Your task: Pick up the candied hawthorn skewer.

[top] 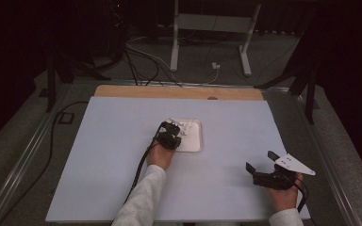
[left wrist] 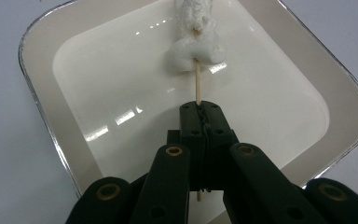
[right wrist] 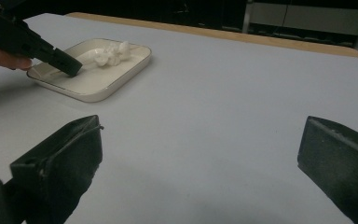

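Note:
A white square tray lies near the middle of the table. In it lies a thin wooden skewer threaded with white marshmallow pieces. My left gripper reaches down into the tray and is shut on the skewer's bare stick, just below the lowest marshmallow. My right gripper hovers low over the table at the front right, jaws wide open, nothing between them.
The pale sheet covers a wooden table whose far edge shows. Behind stand a white frame and cables on the floor. A black cable trails from the left gripper.

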Available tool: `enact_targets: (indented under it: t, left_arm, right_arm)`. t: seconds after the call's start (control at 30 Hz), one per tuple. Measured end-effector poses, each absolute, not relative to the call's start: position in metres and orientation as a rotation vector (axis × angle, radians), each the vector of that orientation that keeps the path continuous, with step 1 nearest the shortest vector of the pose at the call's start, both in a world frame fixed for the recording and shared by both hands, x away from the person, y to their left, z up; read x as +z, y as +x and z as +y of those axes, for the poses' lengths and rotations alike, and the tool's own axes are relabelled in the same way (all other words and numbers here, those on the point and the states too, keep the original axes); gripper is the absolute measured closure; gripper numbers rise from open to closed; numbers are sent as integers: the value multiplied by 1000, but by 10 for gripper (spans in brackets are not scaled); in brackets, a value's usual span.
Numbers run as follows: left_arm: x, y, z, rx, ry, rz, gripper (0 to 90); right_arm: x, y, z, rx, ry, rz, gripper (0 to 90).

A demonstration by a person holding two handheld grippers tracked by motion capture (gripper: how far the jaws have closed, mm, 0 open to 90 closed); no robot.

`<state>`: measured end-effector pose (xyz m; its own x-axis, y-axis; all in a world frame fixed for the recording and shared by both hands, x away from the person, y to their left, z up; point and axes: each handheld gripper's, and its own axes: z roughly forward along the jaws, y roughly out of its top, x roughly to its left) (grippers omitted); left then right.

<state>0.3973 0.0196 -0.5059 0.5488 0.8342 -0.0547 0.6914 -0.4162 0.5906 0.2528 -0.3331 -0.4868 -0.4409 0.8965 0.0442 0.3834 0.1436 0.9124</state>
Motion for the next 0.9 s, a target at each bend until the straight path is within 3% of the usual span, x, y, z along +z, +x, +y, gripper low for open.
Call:
enact_targets:
  t: [0.9]
  left_arm:
    - [-474, 365, 55, 355, 2076, 1083, 900]
  right_arm:
    - [-486, 256, -330, 1340, 1249, 1899, 2]
